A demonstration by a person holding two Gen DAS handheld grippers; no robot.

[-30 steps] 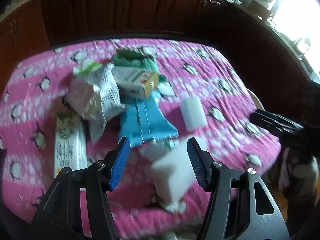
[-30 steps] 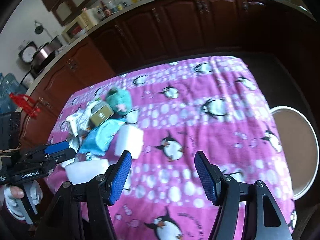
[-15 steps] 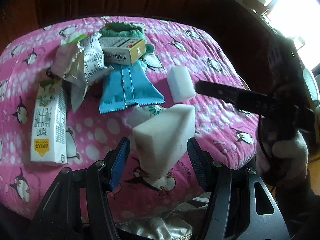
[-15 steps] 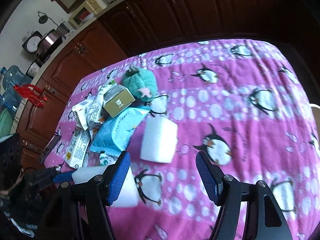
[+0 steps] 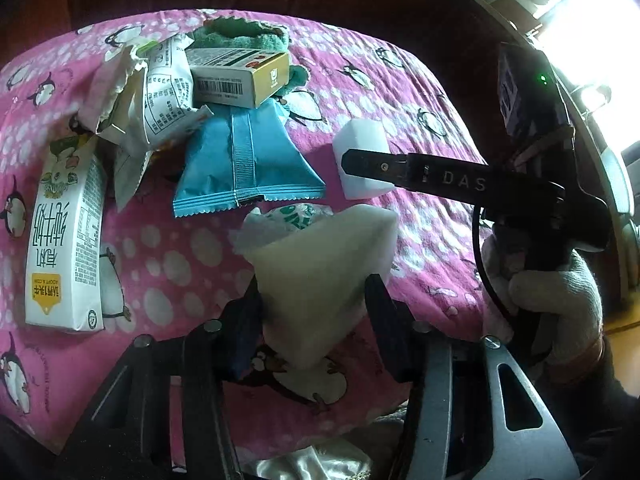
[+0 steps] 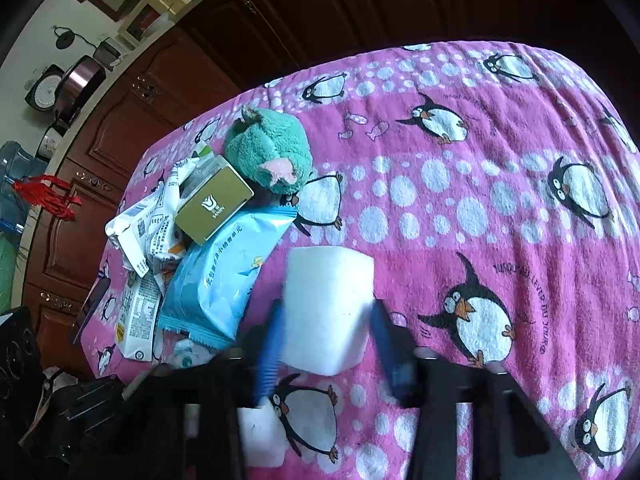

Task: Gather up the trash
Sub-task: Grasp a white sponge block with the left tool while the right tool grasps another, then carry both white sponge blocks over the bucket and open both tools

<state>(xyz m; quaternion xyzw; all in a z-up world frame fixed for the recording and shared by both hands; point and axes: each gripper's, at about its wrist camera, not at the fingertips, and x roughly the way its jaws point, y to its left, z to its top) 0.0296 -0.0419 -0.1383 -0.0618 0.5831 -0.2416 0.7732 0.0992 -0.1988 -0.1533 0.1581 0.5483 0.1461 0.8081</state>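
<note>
Right of the white foam block [image 6: 328, 308], the pink penguin-print surface [image 6: 500, 184] lies open; left of it, a blue snack wrapper [image 6: 224, 280], gold box [image 6: 214, 206] and green plush [image 6: 272, 148] crowd passage.

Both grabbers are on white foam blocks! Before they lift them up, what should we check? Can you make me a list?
1. Left gripper has its white foam block between the fingers, jaws closing: ok.
2. Right gripper has the other foam block between its fingers, jaws closing: ok.
3. Grips firm enough to lift: cannot tell.
4. Right block clear of the blue wrapper: ok.
5. Left block clear of the crumpled green-print wrapper behind it: cannot tell.
6. Somewhere to drop the trash: cannot tell, no bin in view.
</note>
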